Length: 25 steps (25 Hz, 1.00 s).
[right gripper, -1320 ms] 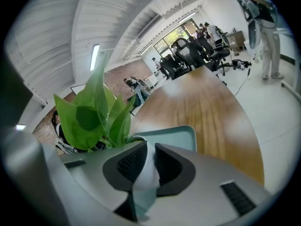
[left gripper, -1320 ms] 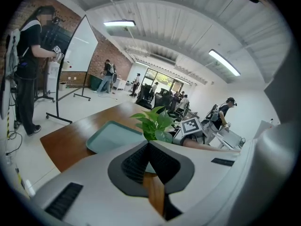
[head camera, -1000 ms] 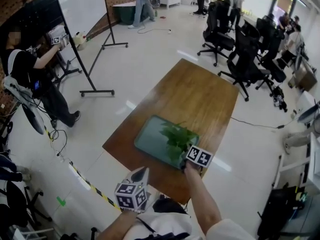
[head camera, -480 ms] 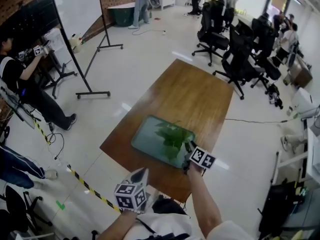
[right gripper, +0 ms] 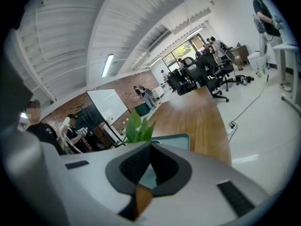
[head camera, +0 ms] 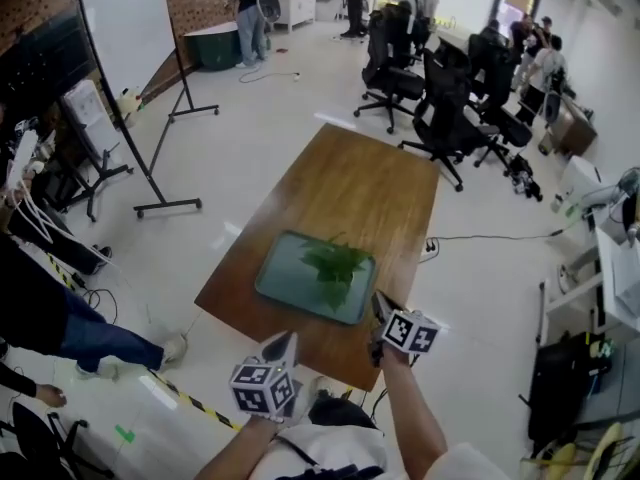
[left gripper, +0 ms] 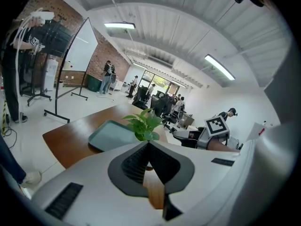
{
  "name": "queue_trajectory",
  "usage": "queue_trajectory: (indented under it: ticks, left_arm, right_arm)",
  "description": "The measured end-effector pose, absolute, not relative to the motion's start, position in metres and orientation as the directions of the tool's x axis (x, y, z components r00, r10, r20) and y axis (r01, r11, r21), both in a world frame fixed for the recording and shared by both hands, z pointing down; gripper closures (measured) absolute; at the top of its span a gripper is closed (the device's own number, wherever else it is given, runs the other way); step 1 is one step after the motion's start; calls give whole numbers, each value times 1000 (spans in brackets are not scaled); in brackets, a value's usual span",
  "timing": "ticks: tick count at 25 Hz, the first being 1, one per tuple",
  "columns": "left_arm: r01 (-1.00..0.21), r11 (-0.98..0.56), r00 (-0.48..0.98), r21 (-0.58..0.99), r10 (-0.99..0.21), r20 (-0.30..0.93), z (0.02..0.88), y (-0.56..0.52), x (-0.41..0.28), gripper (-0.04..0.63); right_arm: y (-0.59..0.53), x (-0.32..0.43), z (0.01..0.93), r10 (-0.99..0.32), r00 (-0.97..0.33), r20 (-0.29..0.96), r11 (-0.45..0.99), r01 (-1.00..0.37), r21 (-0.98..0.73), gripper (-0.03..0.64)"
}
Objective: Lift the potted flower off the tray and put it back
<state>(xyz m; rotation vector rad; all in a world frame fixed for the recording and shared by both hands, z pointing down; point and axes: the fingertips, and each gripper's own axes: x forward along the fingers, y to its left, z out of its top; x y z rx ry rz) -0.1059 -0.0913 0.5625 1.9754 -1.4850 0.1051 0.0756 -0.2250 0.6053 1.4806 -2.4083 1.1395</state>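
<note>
I hold the left gripper (head camera: 284, 347) and right gripper (head camera: 378, 305) with jaws closed and empty. Approaching closed could topple the leafy green potted flower (head camera: 333, 266) off the teal rectangular tray (head camera: 283, 280), past the brown wooden table's (head camera: 372, 183) near edge.

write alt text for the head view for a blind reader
A green leafy potted plant stands on a teal rectangular tray near the close end of a brown wooden table, seen from above. The person's left gripper and right gripper hover by that end, holding nothing; black office chairs and a whiteboard stand around.
</note>
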Motion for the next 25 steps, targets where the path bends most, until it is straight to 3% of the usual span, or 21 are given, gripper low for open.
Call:
queue_trajectory:
  ticks: [10,25]
  left_arm:
    - [-850,-210,420,483,-824,381,552,-57,-102,601]
    - [-820,-314,504,478,-792,345,539,-19,-80,601]
  right_arm:
    - [-130,59,556,-732,-547,406,358,-816,-455,620]
    - [-33,50,557,-763,-496,415,336,-853,-400,620]
